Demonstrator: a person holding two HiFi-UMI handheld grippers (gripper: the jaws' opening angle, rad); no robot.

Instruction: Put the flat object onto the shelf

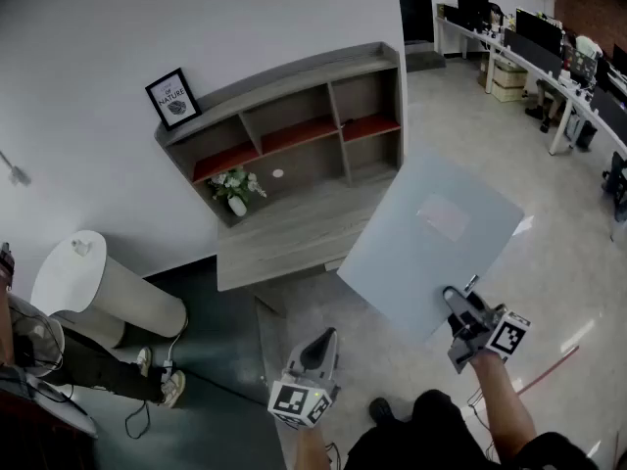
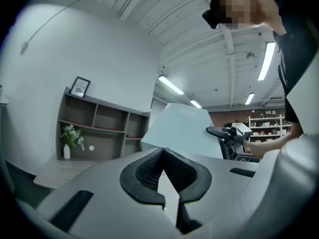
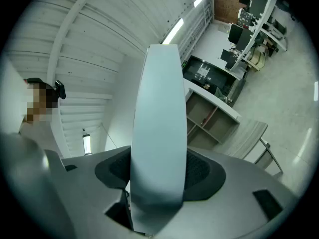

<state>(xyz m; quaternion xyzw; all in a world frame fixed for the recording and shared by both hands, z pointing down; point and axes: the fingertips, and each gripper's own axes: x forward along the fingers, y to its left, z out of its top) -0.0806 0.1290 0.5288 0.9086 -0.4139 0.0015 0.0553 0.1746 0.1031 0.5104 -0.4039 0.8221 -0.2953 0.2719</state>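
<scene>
Panel [image 1: 431, 238] clamped edge-on between right gripper [image 1: 458, 298] fingers; left gripper [image 1: 325, 338] fingers closed, empty.

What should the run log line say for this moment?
right gripper: clamped on pale board | left gripper: shut, empty | shelf: ahead, not reached

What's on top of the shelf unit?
Only a framed picture, standing at the shelf unit's left end. The spot behind it is hidden.

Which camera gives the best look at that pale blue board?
The head view: the whole pale blue board shows, gripped by the right tool. The left gripper view shows it partly hidden; the right gripper view, only a foreshortened strip.
</scene>
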